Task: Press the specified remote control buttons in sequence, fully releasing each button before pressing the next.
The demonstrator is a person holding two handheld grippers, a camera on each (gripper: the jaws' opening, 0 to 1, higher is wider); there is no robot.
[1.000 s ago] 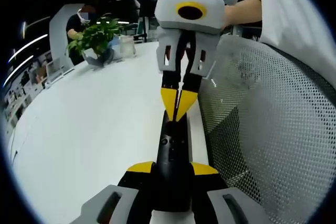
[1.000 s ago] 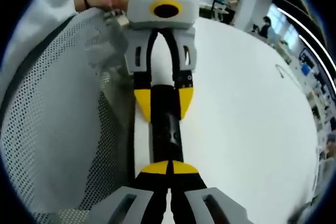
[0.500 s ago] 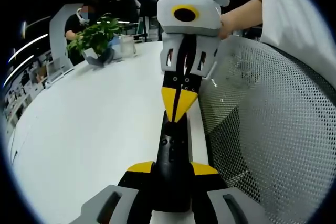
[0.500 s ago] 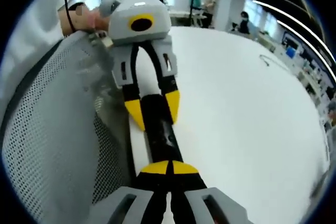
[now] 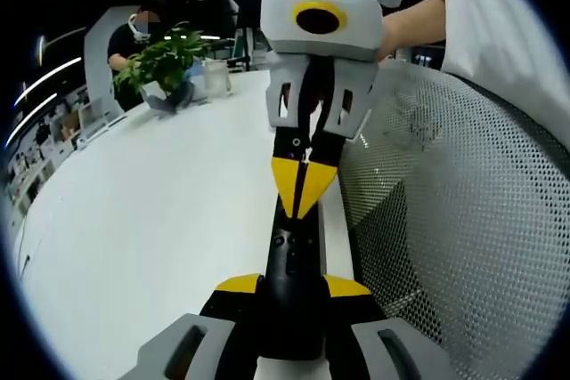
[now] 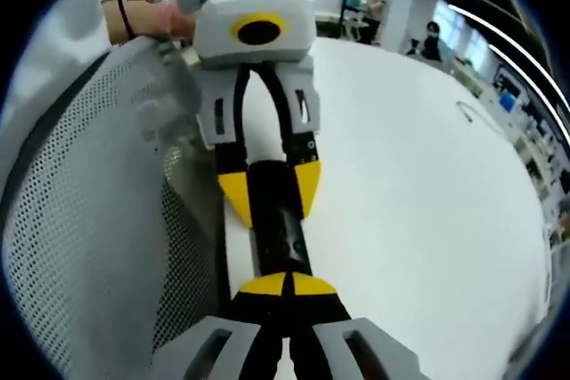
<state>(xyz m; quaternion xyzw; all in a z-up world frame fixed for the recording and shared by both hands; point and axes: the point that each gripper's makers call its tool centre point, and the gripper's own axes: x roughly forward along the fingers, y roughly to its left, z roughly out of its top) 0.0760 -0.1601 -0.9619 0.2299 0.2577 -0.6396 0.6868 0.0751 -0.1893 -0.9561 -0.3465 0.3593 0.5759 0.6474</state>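
Observation:
A long black remote control lies along the white table's edge, and my left gripper is shut on its near end, one yellow fingertip on each side. My right gripper comes in from the top, shut, its joined yellow tips pointing down onto the remote's far part. In the right gripper view, my right gripper is shut with its tips over the remote control. Beyond it, the left gripper clamps the remote. Whether a button is pressed down is hidden by the tips.
A mesh chair back stands close against the table edge, also seen as a mesh chair back. A potted plant and a seated person are at the table's far end. A hand holds the left gripper.
The right gripper drew back a little from the remote, then came forward and down onto it again. The left gripper's hold on the remote is unchanged.

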